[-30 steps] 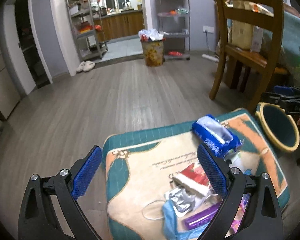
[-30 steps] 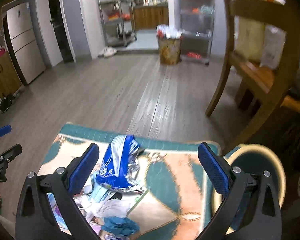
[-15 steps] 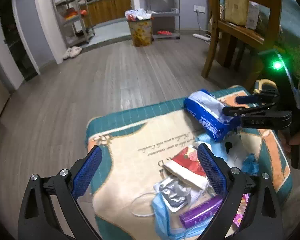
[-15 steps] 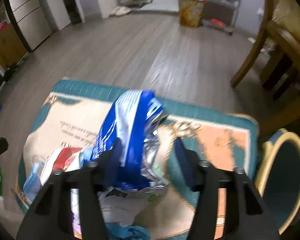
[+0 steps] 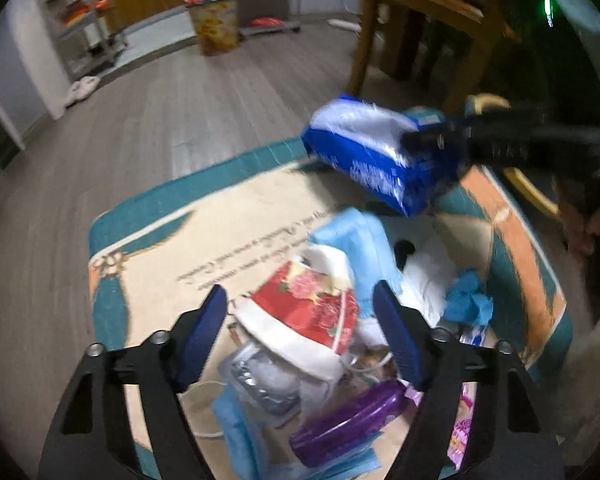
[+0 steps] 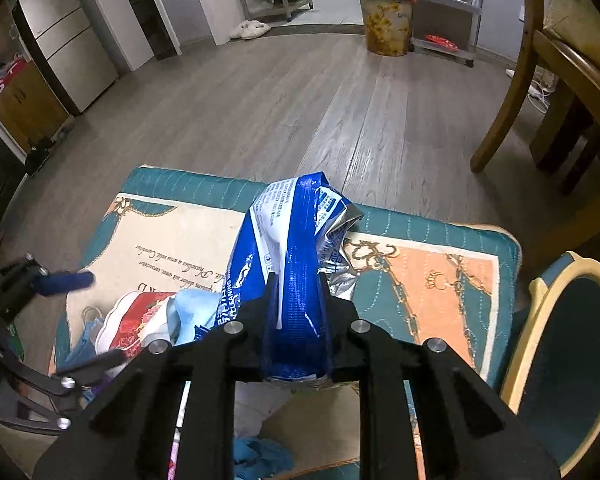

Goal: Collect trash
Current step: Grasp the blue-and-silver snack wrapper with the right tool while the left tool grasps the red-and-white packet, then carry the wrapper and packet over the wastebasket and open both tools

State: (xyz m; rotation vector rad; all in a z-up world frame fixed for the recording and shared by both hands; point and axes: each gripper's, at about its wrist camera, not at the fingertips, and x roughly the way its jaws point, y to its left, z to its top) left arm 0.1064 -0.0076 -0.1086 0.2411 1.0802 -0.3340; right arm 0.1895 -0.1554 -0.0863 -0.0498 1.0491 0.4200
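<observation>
Near the far edge of the cushion [image 6: 440, 236], the right gripper [image 6: 296, 280] closes its jaws onto the blue wrapper [image 6: 296, 240] – the left gripper [image 5: 300, 300], jaws apart but narrowing, straddles the red wrapper [image 5: 312, 308] amid the litter

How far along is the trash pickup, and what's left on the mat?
Nothing looks binned yet. In hand: the right gripper is closing on the blue wrapper, pads pressing it. The left gripper is closing around the red floral packet, not yet gripping. Still on the mat: blue masks, white tissue, purple wrapper. The teal bin stands beside it.
</observation>
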